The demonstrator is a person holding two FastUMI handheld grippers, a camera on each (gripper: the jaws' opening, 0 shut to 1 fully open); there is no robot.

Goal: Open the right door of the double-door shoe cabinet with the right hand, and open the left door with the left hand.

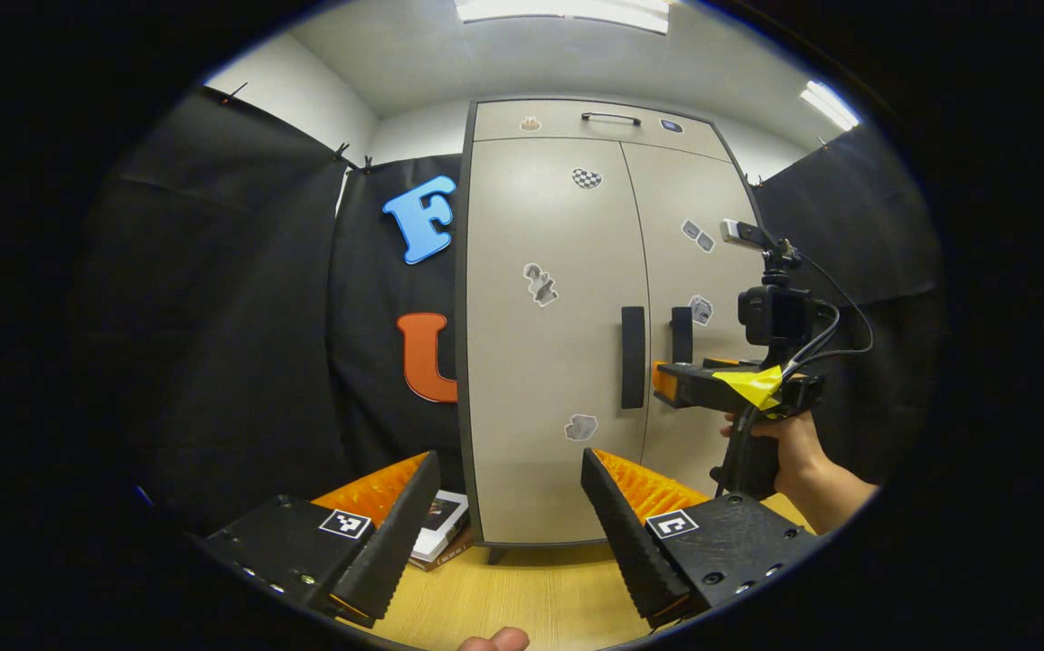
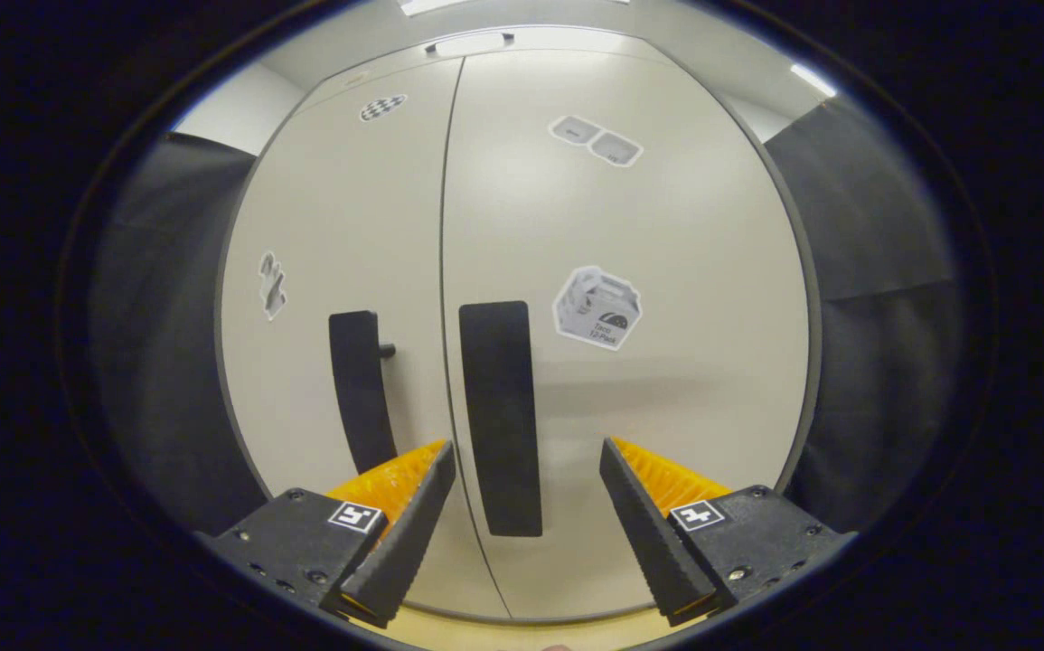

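Wooden floor (image 1: 522,588) underfoot, black cloth booth walls either side, both cabinet doors shut.

Risks first:
- Right gripper (image 2: 526,506) close in on right door handle (image 2: 501,416), handle sitting in the gap between fingers but not clamped. Closing off-centre could pinch only the edge and slip on the pull.
- Pulling straight back instead of along the door's arc likely twists the handle out of the grip.
- Left gripper (image 1: 508,515) well back from cabinet (image 1: 549,362); left door handle (image 1: 633,357) sits just beside the right one, so both tools converge at the centre seam. Collision risk if left goes in before right door swings clear.

Gripper state:
- Right: wide open, nothing held, no visible contact with handle.
- Left: wide open, empty, pointed at left door (image 1: 544,389), touching nothing.
- Seen from left gripper view: right tool held by a hand (image 1: 788,443), tip at the right door (image 1: 689,271) handle.
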